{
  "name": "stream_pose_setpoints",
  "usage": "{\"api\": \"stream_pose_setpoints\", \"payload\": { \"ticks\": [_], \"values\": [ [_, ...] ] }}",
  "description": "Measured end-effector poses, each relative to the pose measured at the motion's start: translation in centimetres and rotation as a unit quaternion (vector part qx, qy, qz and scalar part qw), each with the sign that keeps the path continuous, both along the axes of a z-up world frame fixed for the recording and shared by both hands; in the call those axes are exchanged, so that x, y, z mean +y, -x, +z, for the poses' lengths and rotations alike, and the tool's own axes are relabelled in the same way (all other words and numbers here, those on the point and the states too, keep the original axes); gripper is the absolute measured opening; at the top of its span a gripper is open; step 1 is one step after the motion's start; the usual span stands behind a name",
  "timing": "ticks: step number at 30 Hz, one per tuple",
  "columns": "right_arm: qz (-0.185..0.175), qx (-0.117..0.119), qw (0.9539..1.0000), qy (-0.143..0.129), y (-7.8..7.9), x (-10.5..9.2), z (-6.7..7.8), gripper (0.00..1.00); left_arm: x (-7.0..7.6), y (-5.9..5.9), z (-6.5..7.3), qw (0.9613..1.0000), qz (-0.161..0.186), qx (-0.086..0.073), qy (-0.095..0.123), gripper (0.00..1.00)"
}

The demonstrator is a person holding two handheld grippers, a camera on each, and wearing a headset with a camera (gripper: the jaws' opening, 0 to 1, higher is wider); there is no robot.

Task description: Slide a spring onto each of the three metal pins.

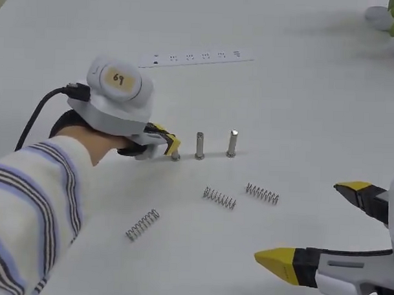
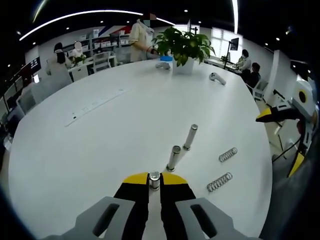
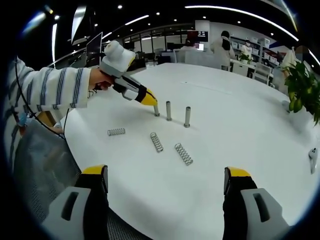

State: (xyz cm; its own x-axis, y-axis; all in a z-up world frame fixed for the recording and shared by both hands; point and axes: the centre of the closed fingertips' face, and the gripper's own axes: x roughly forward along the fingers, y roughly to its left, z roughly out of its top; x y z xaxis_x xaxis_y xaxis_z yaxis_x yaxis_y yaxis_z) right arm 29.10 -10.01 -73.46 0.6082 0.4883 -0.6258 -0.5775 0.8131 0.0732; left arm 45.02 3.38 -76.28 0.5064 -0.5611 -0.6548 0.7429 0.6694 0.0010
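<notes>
Three metal pins stand upright in a row on the white table: the left pin [image 1: 176,156], the middle pin [image 1: 199,145] and the right pin [image 1: 232,143]. My left gripper [image 1: 172,145] is shut on the left pin [image 2: 154,176], which sits between its yellow tips. Three springs lie flat in front of the pins: one at the left [image 1: 142,224], one in the middle [image 1: 219,197], one at the right [image 1: 262,193]. None of the pins carries a spring. My right gripper [image 1: 311,223] hovers wide open at the near right, holding nothing, with the springs [image 3: 157,141] ahead of it.
A white power strip [image 1: 195,57] lies behind the pins. A potted plant [image 2: 185,45] and a white handheld device [image 2: 216,77] sit at the table's far side. A black cable [image 1: 36,116] trails from the left gripper. People stand beyond the table.
</notes>
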Motion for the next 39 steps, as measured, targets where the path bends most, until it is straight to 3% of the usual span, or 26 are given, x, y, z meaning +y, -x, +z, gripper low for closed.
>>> {"api": "stream_pose_setpoints", "payload": {
  "ticks": [8,10,16,18,21,26,29,39],
  "values": [
    [-0.004,0.003,1.0,-0.001,0.08,-0.03,-0.04,0.96,0.03,0.06,-0.03,1.0,-0.002,-0.003,0.0,0.0],
    [-0.005,0.005,1.0,-0.001,0.1,-0.05,-0.1,0.96,0.11,-0.01,-0.01,0.9999,0.007,0.003,0.013,0.0],
    [-0.007,0.003,1.0,0.0,0.06,-0.21,0.02,0.95,0.12,-0.05,0.31,0.9997,-0.002,-0.017,0.016,0.0],
    [-0.008,0.005,1.0,0.0,0.1,-0.23,-0.01,0.95,-0.02,0.1,0.34,0.9997,-0.006,-0.01,0.023,0.0],
    [-0.005,0.006,1.0,0.0,0.15,-0.12,-0.01,0.94,0.16,-0.02,0.45,0.9997,-0.007,-0.017,0.018,0.02],
    [-0.004,0.008,0.9999,-0.004,0.28,0.12,-0.06,0.94,0.28,0.08,0.46,0.9997,-0.007,-0.015,0.019,0.04],
    [-0.006,0.006,1.0,-0.006,0.25,0.12,0.09,0.94,0.07,0.34,0.66,0.9993,-0.002,-0.003,0.038,0.02],
    [-0.005,0.002,1.0,-0.005,0.22,-0.04,0.33,0.93,0.38,0.31,0.67,0.9996,0.0,-0.009,0.027,0.06]
  ]
}}
